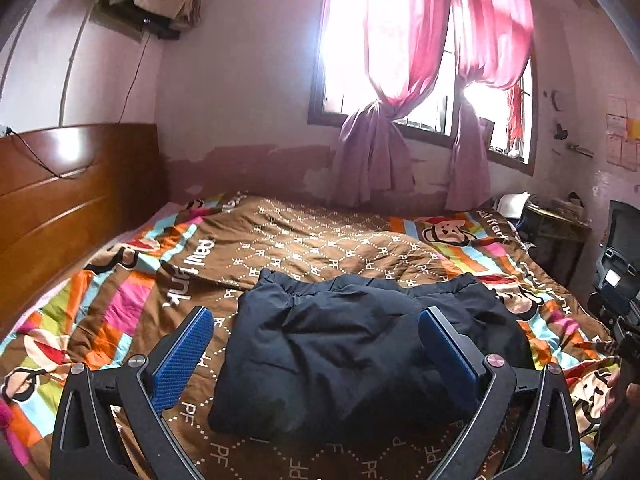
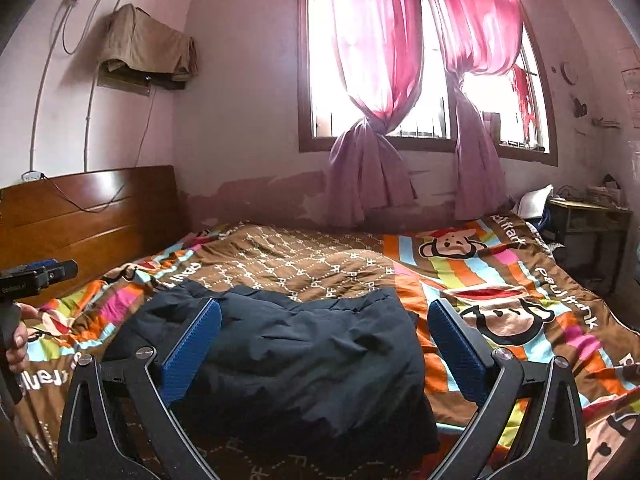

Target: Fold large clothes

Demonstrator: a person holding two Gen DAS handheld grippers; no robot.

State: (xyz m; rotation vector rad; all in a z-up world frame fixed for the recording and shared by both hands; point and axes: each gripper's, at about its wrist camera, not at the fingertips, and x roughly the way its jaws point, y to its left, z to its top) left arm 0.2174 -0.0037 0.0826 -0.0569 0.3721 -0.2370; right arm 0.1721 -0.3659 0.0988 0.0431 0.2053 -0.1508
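Jacket [image 1: 340, 356], one only, dark navy and folded into a thick bundle, lies on the patterned quilt [image 1: 320, 240] near the bed's front edge. Two hand-held grippers hover over it: the left hand-held gripper [image 1: 316, 332] is released, jaws spread wide and empty; the right hand-held gripper [image 2: 324, 324] likewise stands spread, touching nothing. Open quilt stretches beyond the bundle toward two knotted pink curtains [image 2: 372, 80].

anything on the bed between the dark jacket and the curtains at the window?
No objects: only the patterned quilt runs from the dark jacket to the curtains. Both wrist views show it.
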